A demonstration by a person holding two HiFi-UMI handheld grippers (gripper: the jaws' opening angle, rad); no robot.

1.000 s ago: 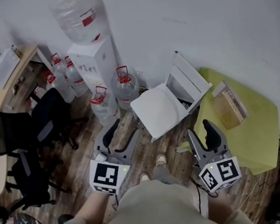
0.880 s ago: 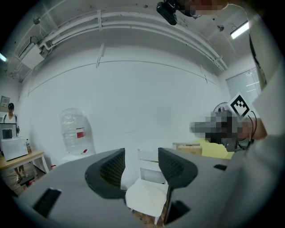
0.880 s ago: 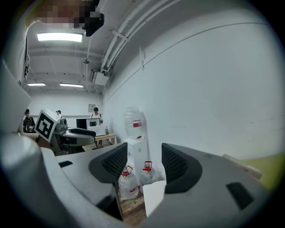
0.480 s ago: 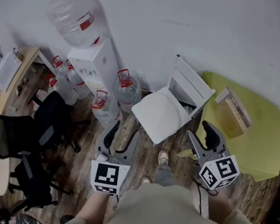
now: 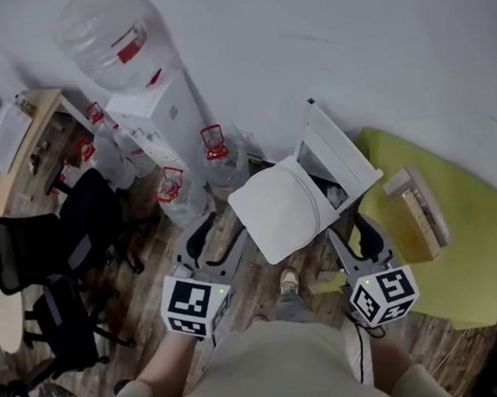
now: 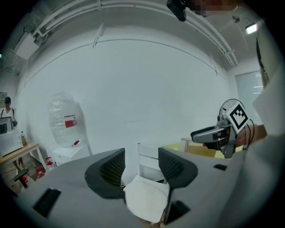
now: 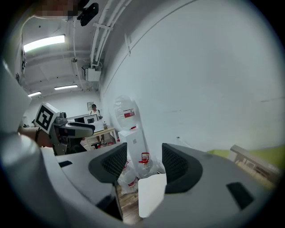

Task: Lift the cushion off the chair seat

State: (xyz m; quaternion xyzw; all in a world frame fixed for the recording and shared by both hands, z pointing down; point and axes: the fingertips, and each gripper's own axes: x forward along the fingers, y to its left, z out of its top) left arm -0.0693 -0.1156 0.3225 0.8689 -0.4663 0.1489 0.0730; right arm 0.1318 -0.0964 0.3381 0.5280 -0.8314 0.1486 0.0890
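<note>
A white cushion [image 5: 278,206] lies on the seat of a white chair whose slatted back [image 5: 341,150] faces the wall. My left gripper [image 5: 218,240] is open just short of the cushion's near-left edge, with nothing between its jaws. My right gripper [image 5: 354,238] is open at the seat's right side, also empty. The left gripper view shows the cushion [image 6: 147,200] low between the left gripper's [image 6: 141,167] jaws, apart from them, with the chair back [image 6: 149,160] behind. In the right gripper view the cushion's edge [image 7: 151,198] shows below the right gripper [image 7: 141,162].
A water dispenser [image 5: 152,106] with a large bottle [image 5: 113,43] stands left of the chair, with several water jugs [image 5: 221,156] at its foot. A yellow-green table [image 5: 470,247] with a wooden box [image 5: 420,208] is close on the right. Black office chairs [image 5: 57,252] stand at left.
Both grippers have moved forward and down toward the chair. The left one now reaches the cushion's near edge and the right one the seat's right side. Their jaws look unchanged.
</note>
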